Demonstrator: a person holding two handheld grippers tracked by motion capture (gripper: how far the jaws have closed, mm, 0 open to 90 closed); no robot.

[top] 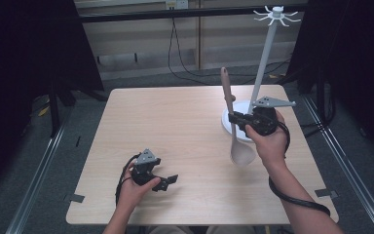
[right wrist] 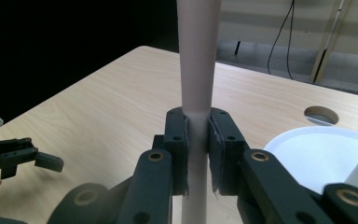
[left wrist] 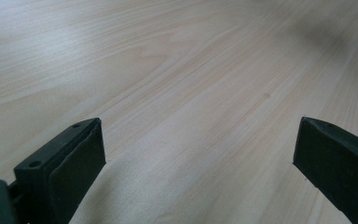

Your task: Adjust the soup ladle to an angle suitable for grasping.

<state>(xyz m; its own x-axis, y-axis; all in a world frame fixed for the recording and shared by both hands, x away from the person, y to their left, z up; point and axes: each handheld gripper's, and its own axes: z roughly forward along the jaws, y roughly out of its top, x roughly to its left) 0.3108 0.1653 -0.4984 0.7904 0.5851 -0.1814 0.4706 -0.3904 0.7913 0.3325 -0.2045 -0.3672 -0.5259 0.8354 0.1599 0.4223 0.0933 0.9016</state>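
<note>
A single long-handled spoon (top: 233, 127), pale pinkish-beige with a smooth rounded handle and an oval bowl, stands nearly upright over the bench (top: 175, 131) at about 3 o'clock from its centre, bowl down and handle tip tilted slightly toward 11 o'clock. The right gripper (top: 237, 118) has its fingers (right wrist: 176, 140) clenched on the handle a little below mid-length; in the right gripper view the two padded fingers press the shaft from both sides, and the spoon (right wrist: 196, 60) runs off the top edge of that view, so its tip is cut off there. Whether the bowl touches the bench or hangs just above it cannot be told from the high view. Just beyond the gripper at 1 o'clock stands one white utensil stand (top: 268, 53), a round base with a slim pole topped by a ring of small hooks; the hand and gripper hide part of its base (right wrist: 317, 154). The left gripper (top: 168, 181) rests low near the bench's 7 o'clock edge, its fingers (left wrist: 70, 163) released and spread wide with bare wood grain between them. One spoon, one stand, two grippers and two hands are counted, with the right hand (top: 268, 141) wrapped around its gripper and a black cable looping over the forearm.
</note>
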